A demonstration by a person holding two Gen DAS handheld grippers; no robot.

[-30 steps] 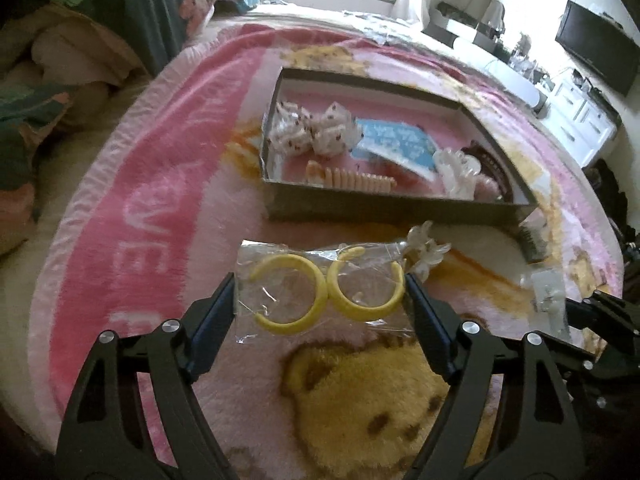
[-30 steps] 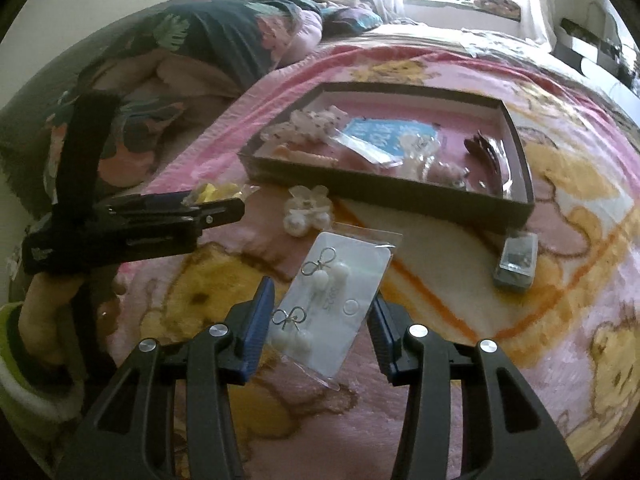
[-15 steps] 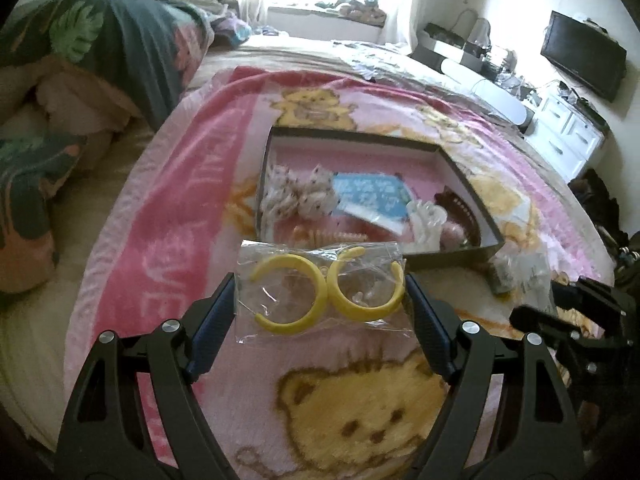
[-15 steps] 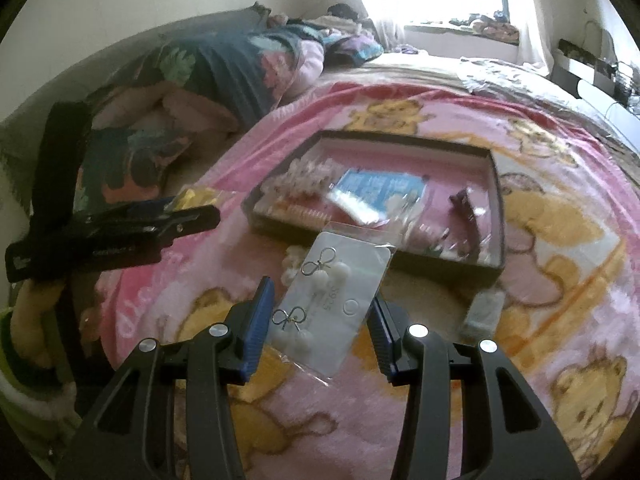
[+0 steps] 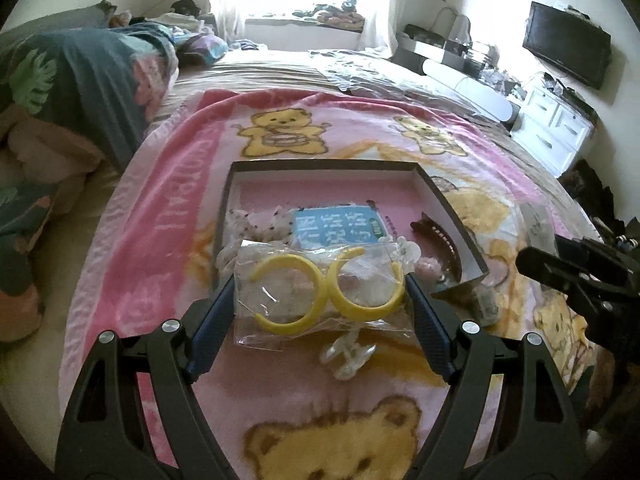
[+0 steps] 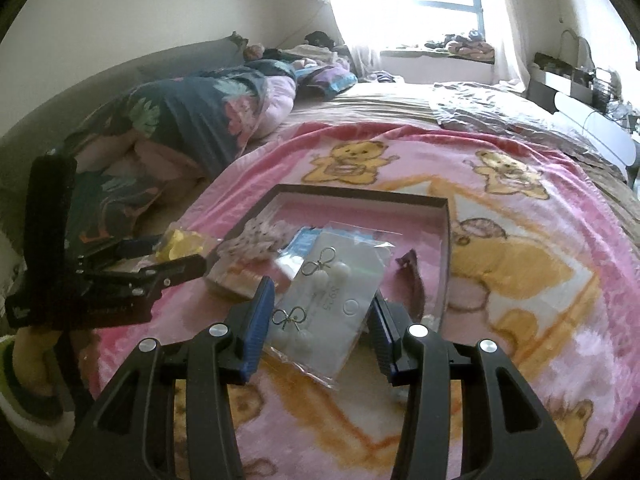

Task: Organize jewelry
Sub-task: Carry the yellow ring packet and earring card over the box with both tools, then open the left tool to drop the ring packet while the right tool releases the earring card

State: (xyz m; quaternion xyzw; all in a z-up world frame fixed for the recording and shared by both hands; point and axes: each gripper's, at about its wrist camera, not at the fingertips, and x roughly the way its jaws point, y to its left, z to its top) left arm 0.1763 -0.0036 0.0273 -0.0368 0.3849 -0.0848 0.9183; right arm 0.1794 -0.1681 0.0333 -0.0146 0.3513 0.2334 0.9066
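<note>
My left gripper [image 5: 320, 292] is shut on a clear bag of two yellow hoop earrings [image 5: 324, 292], held above the pink bear blanket. My right gripper [image 6: 320, 300] is shut on a clear bag with a white card of pearl bow earrings [image 6: 332, 300]. Beyond both lies the shallow dark-rimmed box [image 5: 440, 196] [image 6: 446, 240], holding a spotted white bow [image 5: 256, 220], a blue packet [image 5: 336, 228] and a brown hair clip [image 5: 438, 240]. A clear hair claw [image 5: 348, 354] lies on the blanket under the left bag. In the right wrist view the left gripper [image 6: 184, 256] shows at the left with its yellow bag.
The pink blanket [image 5: 160, 240] covers a bed, with a rumpled floral duvet [image 5: 80, 80] at the left. A small packet [image 5: 486, 300] lies by the box's near right corner. A white dresser [image 5: 552, 128] and a wall TV [image 5: 568, 48] stand at the right. A person's hand [image 6: 36, 352] grips the left tool.
Both grippers have risen and drawn back with their bags still held. The box now looks smaller and farther, and more of the room shows.
</note>
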